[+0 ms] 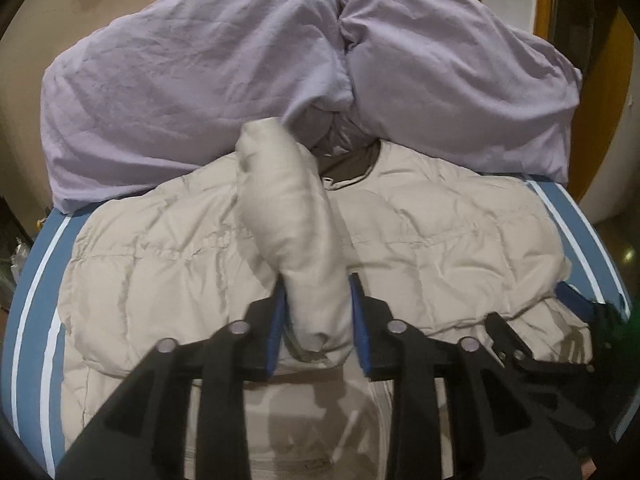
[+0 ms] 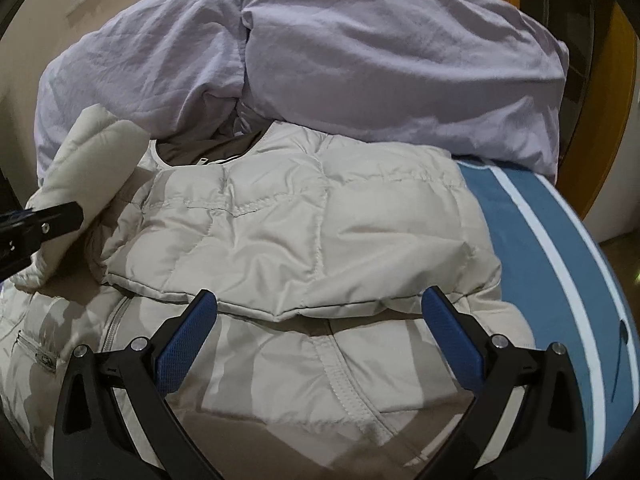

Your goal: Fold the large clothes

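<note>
A beige quilted puffer jacket [image 1: 440, 232] lies spread on the bed, collar toward the far side. One sleeve [image 1: 296, 220] is lifted and stands up over the jacket's middle, its cuff end caught between the blue pads of my left gripper [image 1: 317, 292], which touch it on both sides. In the right wrist view the same sleeve [image 2: 92, 160] rises at the left, with the left gripper's black finger [image 2: 60, 216] against it. My right gripper [image 2: 320, 296] stands wide open just above a folded-over panel of the jacket [image 2: 300, 232], with nothing between its pads.
A crumpled lilac duvet [image 1: 200, 80] is piled along the far side of the bed, touching the jacket's collar. The blue sheet with white stripes [image 2: 540, 240] shows at both sides. A wooden door frame [image 2: 616, 100] stands beyond the bed's right edge.
</note>
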Action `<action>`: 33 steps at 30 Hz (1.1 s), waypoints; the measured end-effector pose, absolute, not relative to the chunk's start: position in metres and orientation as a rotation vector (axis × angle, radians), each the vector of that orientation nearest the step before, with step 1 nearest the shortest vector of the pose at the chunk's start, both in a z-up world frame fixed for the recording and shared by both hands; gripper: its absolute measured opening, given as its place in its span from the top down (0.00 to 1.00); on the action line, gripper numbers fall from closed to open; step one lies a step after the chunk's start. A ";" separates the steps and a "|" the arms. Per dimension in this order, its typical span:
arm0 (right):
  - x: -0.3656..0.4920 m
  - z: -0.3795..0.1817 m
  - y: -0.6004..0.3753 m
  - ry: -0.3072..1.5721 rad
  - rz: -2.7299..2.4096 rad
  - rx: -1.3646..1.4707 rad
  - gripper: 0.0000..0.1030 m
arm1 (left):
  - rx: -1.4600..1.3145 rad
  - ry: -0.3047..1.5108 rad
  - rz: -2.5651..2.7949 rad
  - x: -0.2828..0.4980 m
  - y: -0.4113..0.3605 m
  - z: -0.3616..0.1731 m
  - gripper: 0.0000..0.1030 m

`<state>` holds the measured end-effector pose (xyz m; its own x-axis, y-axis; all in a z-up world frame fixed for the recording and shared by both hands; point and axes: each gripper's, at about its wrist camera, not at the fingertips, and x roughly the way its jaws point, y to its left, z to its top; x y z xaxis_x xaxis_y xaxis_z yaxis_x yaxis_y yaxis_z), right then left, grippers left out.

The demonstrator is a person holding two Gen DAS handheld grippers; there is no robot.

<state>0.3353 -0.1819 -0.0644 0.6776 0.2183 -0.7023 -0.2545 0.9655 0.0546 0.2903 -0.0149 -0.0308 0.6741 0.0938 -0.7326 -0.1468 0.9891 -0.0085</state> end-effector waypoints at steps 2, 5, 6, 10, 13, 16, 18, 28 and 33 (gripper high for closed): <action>0.337 -0.067 -0.185 0.791 0.268 -0.027 0.01 | -0.076 0.794 0.108 0.284 -0.013 -0.022 0.54; 0.338 -0.069 -0.189 0.799 0.270 -0.004 0.01 | -0.056 0.744 0.116 0.279 -0.010 -0.008 0.40; 0.339 -0.069 -0.190 0.800 0.271 0.002 0.01 | -0.049 0.736 0.125 0.280 -0.009 -0.005 0.40; 0.339 -0.070 -0.192 0.803 0.276 0.013 0.01 | -0.052 0.753 0.181 0.291 0.003 -0.010 0.40; 0.340 -0.072 -0.192 0.806 0.282 0.019 0.01 | -0.068 0.790 0.217 0.303 0.012 -0.024 0.40; 0.341 -0.073 -0.192 0.811 0.285 0.028 0.01 | -0.094 0.828 0.226 0.314 0.016 -0.040 0.40; 0.342 -0.074 -0.193 0.816 0.289 0.035 0.01 | -0.093 0.845 0.230 0.319 0.015 -0.049 0.40; 0.345 -0.079 -0.193 0.842 0.289 0.039 0.01 | -0.009 0.863 0.306 0.334 0.004 -0.090 0.33; 0.346 -0.081 -0.194 0.850 0.289 0.045 0.01 | 0.018 0.860 0.327 0.337 0.001 -0.097 0.31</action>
